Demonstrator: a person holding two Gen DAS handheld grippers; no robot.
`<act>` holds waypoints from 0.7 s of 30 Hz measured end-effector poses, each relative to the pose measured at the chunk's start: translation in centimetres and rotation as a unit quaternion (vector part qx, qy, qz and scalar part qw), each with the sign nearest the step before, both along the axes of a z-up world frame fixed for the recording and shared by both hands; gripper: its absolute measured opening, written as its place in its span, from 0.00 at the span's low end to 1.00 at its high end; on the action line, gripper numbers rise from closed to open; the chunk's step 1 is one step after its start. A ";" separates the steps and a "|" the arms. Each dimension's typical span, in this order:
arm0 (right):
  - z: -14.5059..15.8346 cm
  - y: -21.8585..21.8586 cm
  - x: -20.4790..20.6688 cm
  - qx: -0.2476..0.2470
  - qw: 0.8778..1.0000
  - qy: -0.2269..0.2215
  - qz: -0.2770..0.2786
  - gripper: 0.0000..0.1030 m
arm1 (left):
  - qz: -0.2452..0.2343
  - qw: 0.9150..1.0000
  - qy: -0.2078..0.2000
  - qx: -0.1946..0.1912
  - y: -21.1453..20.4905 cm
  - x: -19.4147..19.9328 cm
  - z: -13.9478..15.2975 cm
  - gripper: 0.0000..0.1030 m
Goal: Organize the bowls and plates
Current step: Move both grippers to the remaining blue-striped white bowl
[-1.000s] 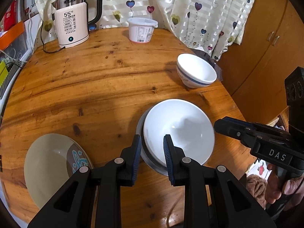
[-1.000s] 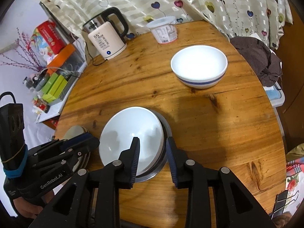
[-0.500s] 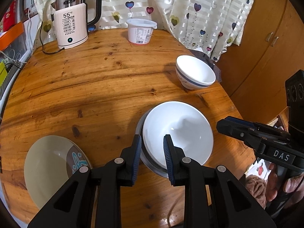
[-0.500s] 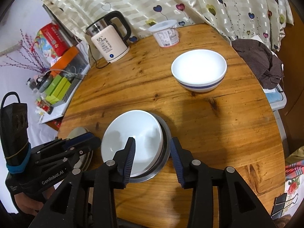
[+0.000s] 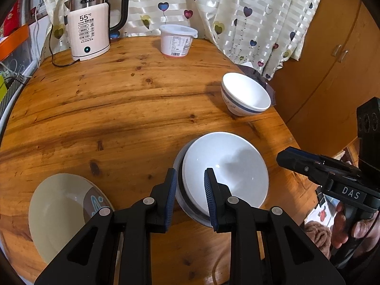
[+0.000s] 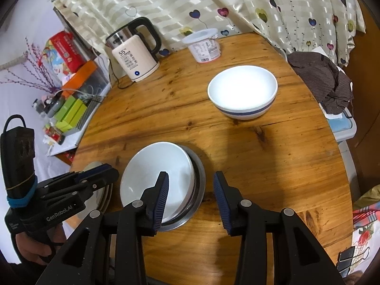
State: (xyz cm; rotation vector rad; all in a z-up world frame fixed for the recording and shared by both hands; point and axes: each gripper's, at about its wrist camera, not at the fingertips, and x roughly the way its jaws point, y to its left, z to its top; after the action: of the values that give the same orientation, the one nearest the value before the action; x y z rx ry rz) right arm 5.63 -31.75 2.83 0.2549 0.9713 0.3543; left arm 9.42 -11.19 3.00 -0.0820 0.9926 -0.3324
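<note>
The left gripper [image 5: 190, 190] is being held above the near rim of the white bowl [image 5: 225, 168], its jaws parted by a narrow gap and gripping nothing. The right gripper [image 6: 191, 194] is being held over the near right edge of the same stack, its jaws released and standing wider, with only the rim of the metal bowl [image 6: 198, 182] and bare wood showing between them. The white bowl is being carried inside the metal bowl, nested and sitting slightly off-centre, near the front of the round wooden tabletop [image 5: 118, 109]. A beige plate [image 5: 59, 211] with a brown and blue pattern is lying on the tabletop to the left of the stack, apart from it. A blue-banded bowl [image 6: 242, 92] is standing upright farther back on the right, well apart from the stack. An electric kettle [image 5: 91, 26] and a lidded plastic tub [image 5: 177, 40] are being kept at the far edge, before a heart-patterned curtain [image 5: 249, 7]. A dark cloth [image 6: 320, 83] is lying just beyond the tabletop's right edge.
</note>
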 end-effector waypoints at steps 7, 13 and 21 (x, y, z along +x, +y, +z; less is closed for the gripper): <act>0.1 -1.3 0.5 -0.003 1.000 -0.002 -0.016 0.38 | -0.011 1.000 0.004 -0.005 -0.3 0.9 0.3 0.24; 0.3 -2.5 0.8 -0.009 0.999 -0.006 -0.030 0.37 | -0.027 1.000 0.005 -0.007 -1.3 1.7 0.7 0.24; 0.3 -3.8 1.1 -0.011 0.999 -0.006 -0.045 0.37 | -0.033 0.999 0.014 -0.007 -2.1 3.1 0.9 0.24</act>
State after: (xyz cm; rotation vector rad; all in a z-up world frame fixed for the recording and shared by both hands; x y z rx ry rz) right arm 6.69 -35.58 3.10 0.2754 0.9483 0.2625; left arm 12.56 -13.29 3.86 -0.0663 1.0216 -0.3996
